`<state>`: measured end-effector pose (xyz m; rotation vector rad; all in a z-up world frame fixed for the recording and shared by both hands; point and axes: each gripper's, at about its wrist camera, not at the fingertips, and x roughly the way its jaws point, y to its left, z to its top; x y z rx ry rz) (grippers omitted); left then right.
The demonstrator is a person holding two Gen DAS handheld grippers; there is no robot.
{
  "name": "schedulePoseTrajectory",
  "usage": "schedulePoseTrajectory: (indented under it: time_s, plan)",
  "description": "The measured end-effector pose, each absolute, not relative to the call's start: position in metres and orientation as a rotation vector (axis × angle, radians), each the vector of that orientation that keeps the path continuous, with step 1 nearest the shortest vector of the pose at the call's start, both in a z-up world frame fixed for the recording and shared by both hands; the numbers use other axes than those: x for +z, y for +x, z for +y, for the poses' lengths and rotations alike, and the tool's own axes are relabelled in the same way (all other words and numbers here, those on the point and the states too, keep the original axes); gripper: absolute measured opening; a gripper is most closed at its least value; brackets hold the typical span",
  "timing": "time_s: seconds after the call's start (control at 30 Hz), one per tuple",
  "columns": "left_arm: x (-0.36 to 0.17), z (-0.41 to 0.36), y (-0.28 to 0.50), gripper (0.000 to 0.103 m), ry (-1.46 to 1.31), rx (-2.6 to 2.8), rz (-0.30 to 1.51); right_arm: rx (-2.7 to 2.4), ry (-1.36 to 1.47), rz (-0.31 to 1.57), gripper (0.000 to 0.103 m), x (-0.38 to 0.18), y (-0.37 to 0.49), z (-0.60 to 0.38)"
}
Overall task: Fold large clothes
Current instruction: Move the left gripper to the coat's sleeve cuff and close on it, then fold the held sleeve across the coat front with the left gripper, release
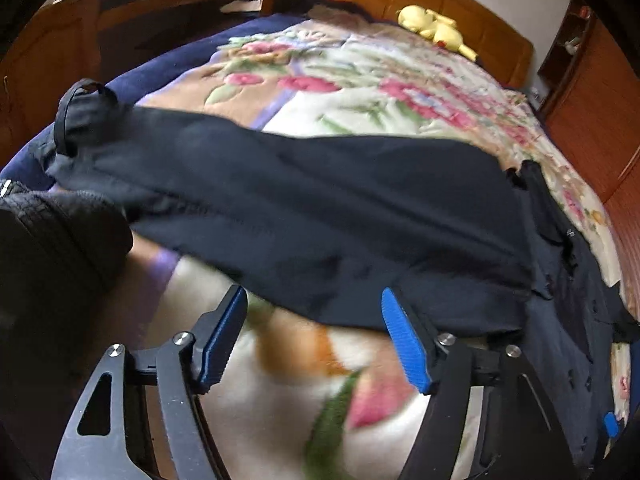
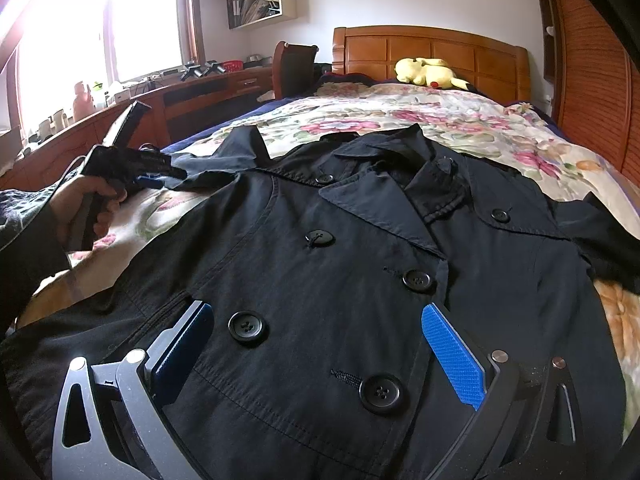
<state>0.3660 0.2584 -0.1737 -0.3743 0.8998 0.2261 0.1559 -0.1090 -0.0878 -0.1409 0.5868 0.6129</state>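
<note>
Bed (image 2: 460, 104) fills the room's centre, wooden headboard (image 2: 432, 52) at the far end, floral quilt (image 2: 400, 120) spread over it. Long wooden desk (image 2: 192, 92) runs along the window side.

Black double-breasted coat (image 2: 340, 248) lies face up across the quilt, collar toward the headboard, front buttoned. One sleeve (image 1: 300, 208) stretches flat sideways over the quilt, cuff strap at its far end.

Yellow plush toy (image 2: 428, 72) rests against the headboard, well apart from the coat.

Right gripper (image 2: 320, 356) low over the coat's front, jaws wide, blue pads either side of a big button (image 2: 247, 327); whether the pads touch cloth, cannot tell.

Left gripper (image 1: 316, 340) held in a hand (image 2: 86, 208), at the sleeve's near hem. Jaws stand partly apart, nothing pinched; the right fingertip overlaps the sleeve edge, quilt showing between the pads.
</note>
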Motion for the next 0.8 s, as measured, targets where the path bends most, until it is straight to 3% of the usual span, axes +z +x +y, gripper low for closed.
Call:
schedulePoseTrajectory:
  time_s: [0.13, 0.33, 0.4, 0.8]
  plan:
    - [-0.179, 0.261, 0.369, 0.068, -0.379, 0.233, 0.904, 0.614, -0.143, 0.591, 0.103, -0.088, 0.157, -0.109]
    - [-0.178, 0.263, 0.373, 0.015, -0.404, 0.188, 0.873, 0.614, -0.143, 0.592, 0.103, -0.088, 0.157, -0.109]
    - [-0.174, 0.259, 0.372, 0.008, -0.382, 0.196, 0.858, 0.615, -0.144, 0.592, 0.103, -0.088, 0.157, -0.109]
    - [-0.093, 0.159, 0.340, 0.003, -0.158, 0.022, 0.685, 0.614, -0.146, 0.581, 0.103, -0.089, 0.155, -0.109]
